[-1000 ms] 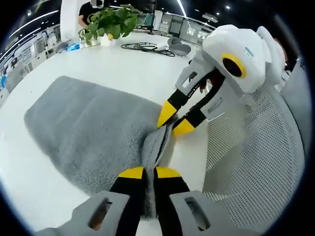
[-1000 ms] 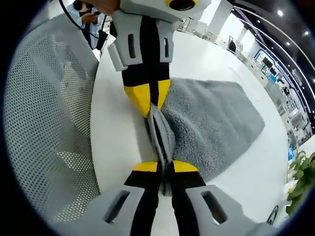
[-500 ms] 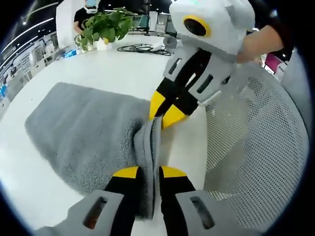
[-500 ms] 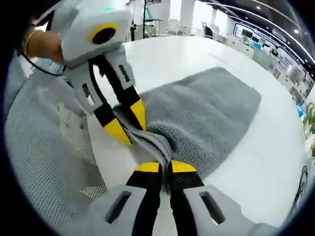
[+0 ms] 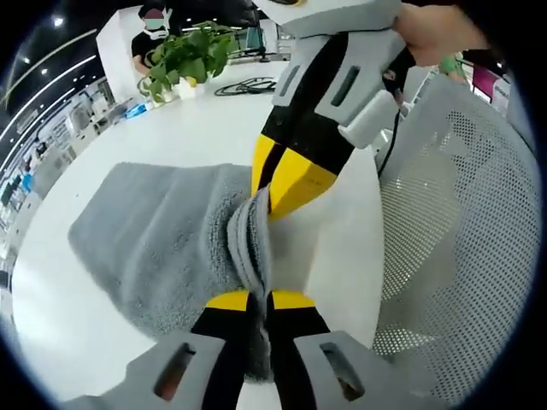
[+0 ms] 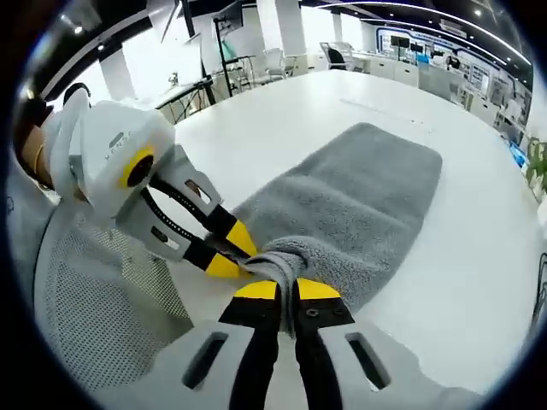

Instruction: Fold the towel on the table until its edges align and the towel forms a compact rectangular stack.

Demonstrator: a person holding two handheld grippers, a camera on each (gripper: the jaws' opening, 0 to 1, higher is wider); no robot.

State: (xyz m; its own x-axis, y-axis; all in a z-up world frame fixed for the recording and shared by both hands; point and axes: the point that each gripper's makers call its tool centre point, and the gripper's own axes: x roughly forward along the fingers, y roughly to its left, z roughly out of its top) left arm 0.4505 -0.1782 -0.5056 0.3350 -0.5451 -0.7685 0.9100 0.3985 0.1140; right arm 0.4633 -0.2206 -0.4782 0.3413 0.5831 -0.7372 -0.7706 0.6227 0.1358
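A grey towel [image 5: 162, 235] lies on the white table [image 5: 197, 128], with its near edge bunched and lifted between both grippers. My left gripper [image 5: 258, 301] is shut on that raised edge. The right gripper [image 5: 282, 184] comes into the left gripper view from above, clamped on the same edge a short way along. In the right gripper view, my right gripper [image 6: 287, 292] is shut on the towel [image 6: 359, 196], and the left gripper [image 6: 229, 254] reaches in from the left, pinching the fold close beside it.
A white mesh chair back [image 5: 453, 231] stands by the table edge, seen also as the chair back [image 6: 94, 307]. A potted plant [image 5: 184, 51] and a black cable [image 5: 248, 84] sit at the table's far side, where a person [image 5: 152, 30] stands.
Both grippers stay shut on the towel's edge. They have swung around each other and drawn closer, and the pinched edge has bunched and lifted more.
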